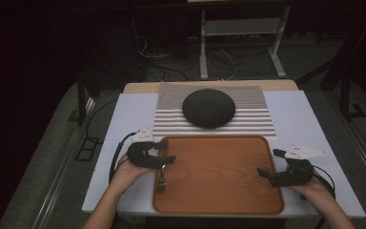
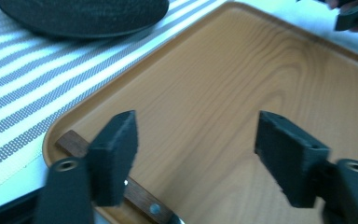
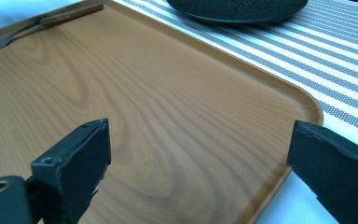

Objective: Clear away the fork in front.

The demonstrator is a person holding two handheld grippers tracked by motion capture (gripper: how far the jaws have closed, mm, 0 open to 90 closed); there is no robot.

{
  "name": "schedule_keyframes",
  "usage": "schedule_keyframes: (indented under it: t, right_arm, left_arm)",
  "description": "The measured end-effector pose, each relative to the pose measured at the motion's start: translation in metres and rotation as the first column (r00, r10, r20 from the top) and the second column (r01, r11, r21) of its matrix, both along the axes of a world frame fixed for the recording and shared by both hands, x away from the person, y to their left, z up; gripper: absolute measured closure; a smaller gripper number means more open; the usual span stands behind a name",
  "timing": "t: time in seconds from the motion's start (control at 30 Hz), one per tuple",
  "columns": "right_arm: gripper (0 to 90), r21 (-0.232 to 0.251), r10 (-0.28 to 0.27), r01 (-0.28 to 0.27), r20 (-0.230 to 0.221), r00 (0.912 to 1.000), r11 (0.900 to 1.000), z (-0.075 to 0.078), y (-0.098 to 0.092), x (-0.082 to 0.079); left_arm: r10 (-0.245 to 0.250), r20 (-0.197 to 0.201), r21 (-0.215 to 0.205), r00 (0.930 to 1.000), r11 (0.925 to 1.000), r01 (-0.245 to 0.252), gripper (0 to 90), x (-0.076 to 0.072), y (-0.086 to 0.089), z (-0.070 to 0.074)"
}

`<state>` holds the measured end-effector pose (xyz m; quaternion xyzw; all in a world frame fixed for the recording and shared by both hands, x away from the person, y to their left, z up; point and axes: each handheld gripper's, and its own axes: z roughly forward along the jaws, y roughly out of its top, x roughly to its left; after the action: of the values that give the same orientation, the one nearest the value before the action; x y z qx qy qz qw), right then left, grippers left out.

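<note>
Left gripper (image 2: 196, 154): jaws spread wide, nothing between them, held over the left end of the tray (image 2: 242, 93). A fork (image 2: 121, 184) lies in the tray along its left rim, wooden handle toward the mat, directly under the left jaw; whether the jaw touches it cannot be told. In the high view this gripper (image 1: 164, 153) sits over the tray's (image 1: 219, 210) near-left corner, with the fork (image 1: 161, 179) just below it. Right gripper (image 3: 198, 163): jaws spread wide and empty, straddling the tray's (image 3: 168, 93) right rim — one jaw over the wood, the other over the table beyond the edge. In the high view it (image 1: 271, 164) stands at the tray's right side. The tray's middle and right are bare, open room between the grippers. Beyond the far rim lies a striped mat (image 1: 259, 117) carrying a dark round plate (image 1: 208, 108) — well apart from both grippers. The white table (image 1: 305, 119) shows on both sides of the tray.
</note>
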<state>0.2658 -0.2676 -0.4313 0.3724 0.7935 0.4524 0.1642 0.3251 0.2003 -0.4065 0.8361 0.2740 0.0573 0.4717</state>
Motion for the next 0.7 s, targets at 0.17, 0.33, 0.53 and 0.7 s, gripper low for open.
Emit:
schedule_keyframes:
  t: [0.17, 0.33, 0.53, 0.7]
  right_arm:
    - [6.1, 0.001, 0.005, -0.005, 0.001, 1.0, 1.0, 0.0, 0.001, -0.001]
    - [6.1, 0.003, 0.012, -0.012, -0.001, 0.9999, 1.0, 0.0, 0.001, -0.001]
    - [6.1, 0.002, 0.015, -0.015, -0.002, 0.9999, 1.0, 0.0, 0.002, -0.001]
    - [6.1, 0.002, 0.016, -0.016, -0.003, 0.9999, 1.0, 0.0, 0.002, -0.001]
  left_arm:
    - [0.033, 0.018, -0.009, 0.9993, 0.9994, -0.033, 16.6, -0.01, 0.01, -0.001]
    - [0.049, 0.041, -0.002, 0.9979, 0.9988, -0.049, 11.5, -0.019, 0.018, -0.005]
    - [0.05, 0.048, 0.01, 0.9976, 0.9987, -0.05, 1.1, -0.017, 0.018, -0.009]
    - [0.036, 0.025, 0.047, 0.9991, 0.9982, -0.037, 0.0, -0.016, 0.016, -0.015]
